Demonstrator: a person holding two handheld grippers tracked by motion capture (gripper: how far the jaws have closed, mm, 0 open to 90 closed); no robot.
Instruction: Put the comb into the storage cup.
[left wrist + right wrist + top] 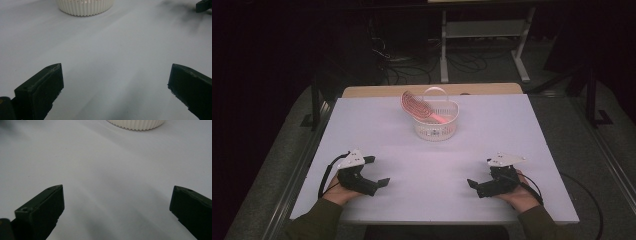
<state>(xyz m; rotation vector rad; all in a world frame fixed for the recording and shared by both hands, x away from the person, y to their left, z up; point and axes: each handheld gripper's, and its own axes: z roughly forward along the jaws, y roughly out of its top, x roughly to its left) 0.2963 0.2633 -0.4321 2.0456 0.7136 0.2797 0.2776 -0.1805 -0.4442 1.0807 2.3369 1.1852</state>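
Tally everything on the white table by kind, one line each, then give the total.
White ribbed basket with a handle: 1
Pink hairbrush, leaning in the basket with its head over the rim: 1
Hand-held grippers, jaws open and empty: 2, the left gripper and the right gripper
Total: 4

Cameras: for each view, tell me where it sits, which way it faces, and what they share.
High view: above the person's side, looking forward and down on the table; both forearms, left claw and right claw show.
Left gripper view: rides the left claw, low over the table, facing the basket; its open jaws show.
Right gripper view: rides the right claw, facing the basket; open jaws show.
Shared: the white basket.
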